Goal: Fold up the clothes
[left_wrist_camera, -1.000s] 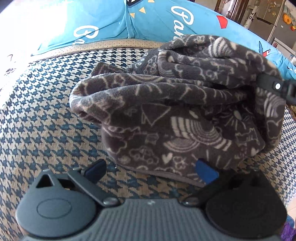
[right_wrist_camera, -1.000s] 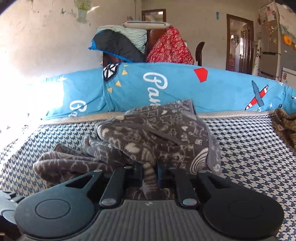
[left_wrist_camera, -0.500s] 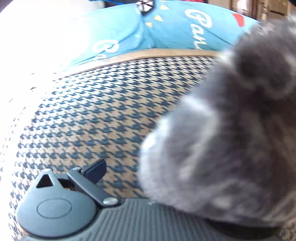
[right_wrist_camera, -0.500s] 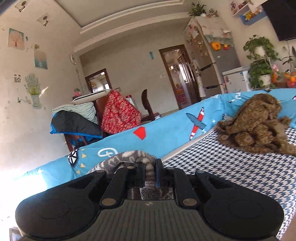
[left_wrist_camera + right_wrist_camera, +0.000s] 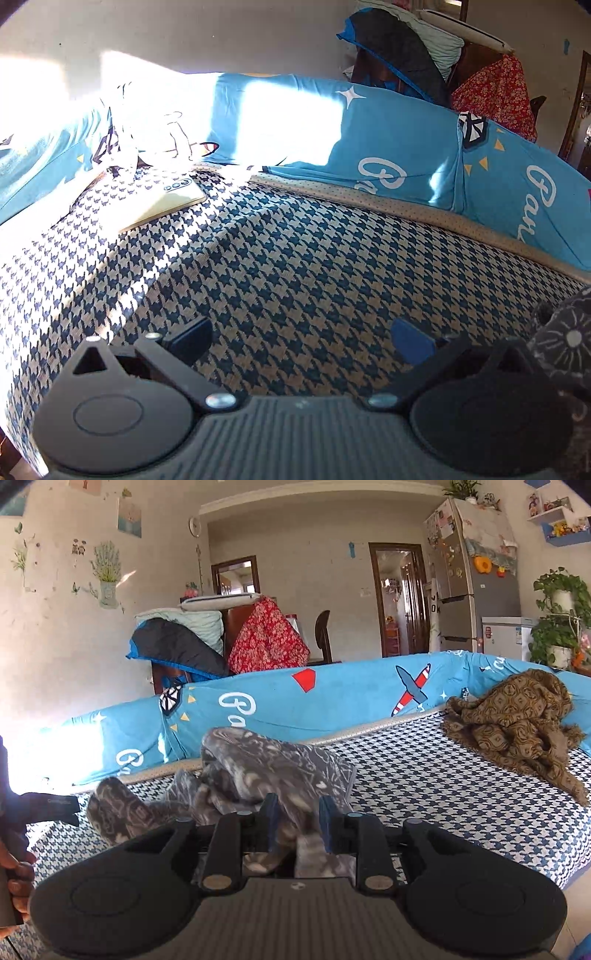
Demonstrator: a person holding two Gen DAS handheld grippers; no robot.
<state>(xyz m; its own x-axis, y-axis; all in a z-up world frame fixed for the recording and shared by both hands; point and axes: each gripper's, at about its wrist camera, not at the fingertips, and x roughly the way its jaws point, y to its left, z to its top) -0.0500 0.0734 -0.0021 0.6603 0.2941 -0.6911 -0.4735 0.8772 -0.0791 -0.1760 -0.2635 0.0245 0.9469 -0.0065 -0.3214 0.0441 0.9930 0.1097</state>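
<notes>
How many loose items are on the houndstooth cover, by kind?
Garments: 2, the grey patterned fleece and the brown patterned garment
Phones: 1, the phone lying flat near the far corner
Total: 3

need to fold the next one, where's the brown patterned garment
In the right wrist view the brown garment lies crumpled at far right on the houndstooth mat, against the blue cushion.
</notes>
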